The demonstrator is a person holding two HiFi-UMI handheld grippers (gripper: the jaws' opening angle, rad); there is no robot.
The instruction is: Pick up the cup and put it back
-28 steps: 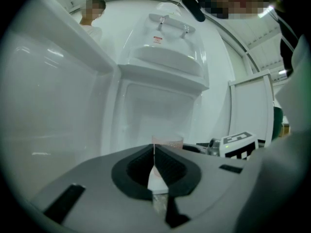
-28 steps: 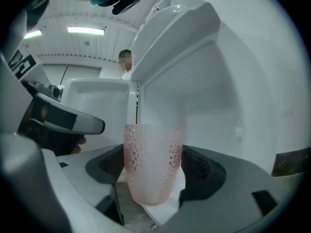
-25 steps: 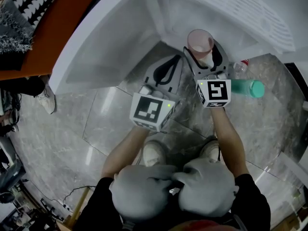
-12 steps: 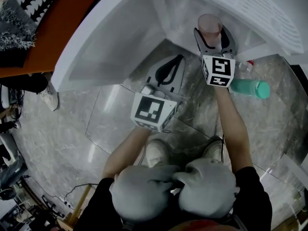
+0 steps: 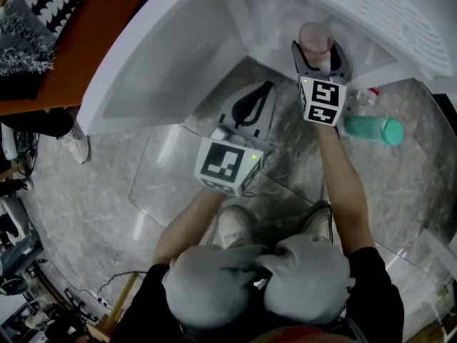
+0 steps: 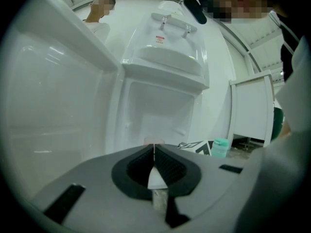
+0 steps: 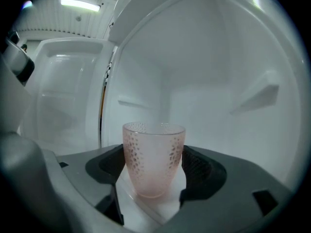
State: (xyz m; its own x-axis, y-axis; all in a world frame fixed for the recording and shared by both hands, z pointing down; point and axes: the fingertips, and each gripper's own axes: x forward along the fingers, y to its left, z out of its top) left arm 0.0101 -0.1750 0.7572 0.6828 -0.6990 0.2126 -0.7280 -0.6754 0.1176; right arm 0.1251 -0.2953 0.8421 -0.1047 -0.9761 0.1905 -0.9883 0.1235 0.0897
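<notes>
A pink dotted translucent cup stands upright between the jaws of my right gripper, inside the white fridge compartment. The dark pads press against both sides of the cup, and its base seems to rest on the white shelf floor. My left gripper hangs lower and to the left, over the floor in front of the fridge. It is shut with nothing in it, and its jaws meet in a thin line.
The open fridge door stands at the left. A green bottle and a clear bottle with a red cap lie on the marble floor at the right. A brown counter is at the far left.
My right gripper has carried the cup up and forward, deeper into the fridge compartment. The left gripper has stayed where it was.
</notes>
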